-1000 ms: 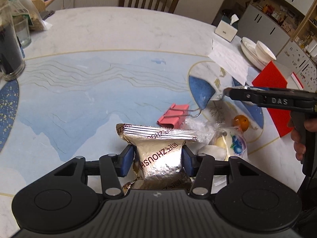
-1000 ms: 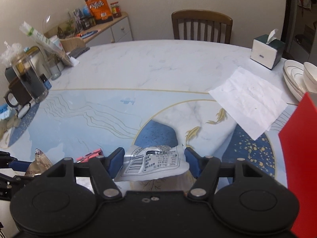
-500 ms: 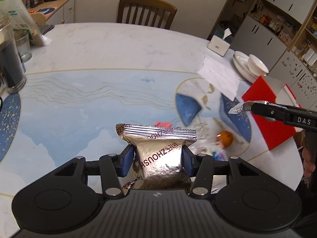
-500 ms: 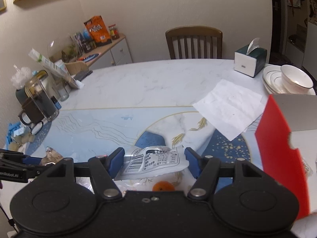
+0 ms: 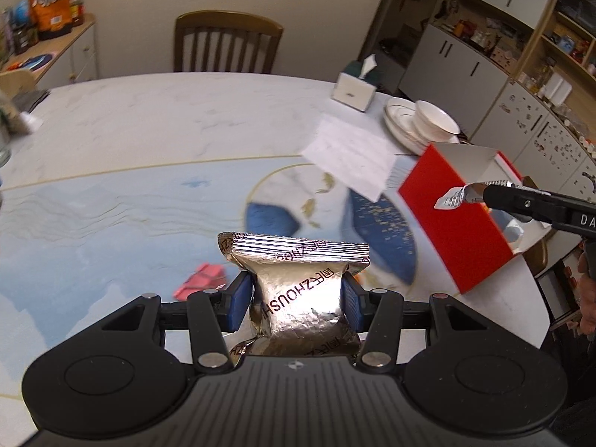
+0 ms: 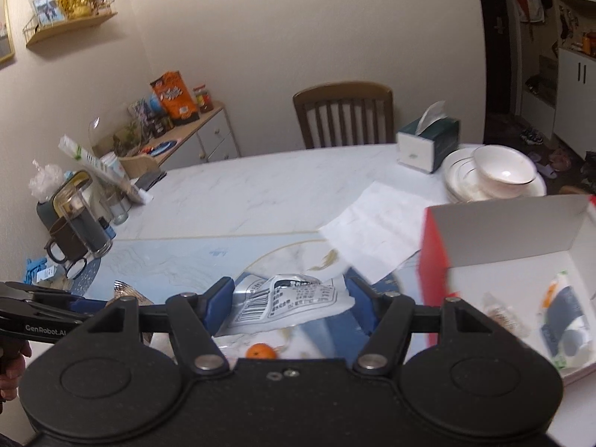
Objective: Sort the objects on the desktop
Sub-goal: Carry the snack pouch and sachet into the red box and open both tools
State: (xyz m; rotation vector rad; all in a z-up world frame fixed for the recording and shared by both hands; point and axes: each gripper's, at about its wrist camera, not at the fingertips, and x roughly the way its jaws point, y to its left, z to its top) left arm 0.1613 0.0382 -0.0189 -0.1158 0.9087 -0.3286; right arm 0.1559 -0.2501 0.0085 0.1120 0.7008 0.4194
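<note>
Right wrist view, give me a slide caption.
Right gripper carrying a white packet toward the open red box.

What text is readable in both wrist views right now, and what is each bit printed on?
"HOUSH": foil packet in the left gripper.
"GenRobot.AI": left gripper's side, right wrist view.
"DA", cut off: right gripper's side.
Barcode and print on the white packet in the right gripper: too blurred.
Orange snack bag: unreadable.
</note>
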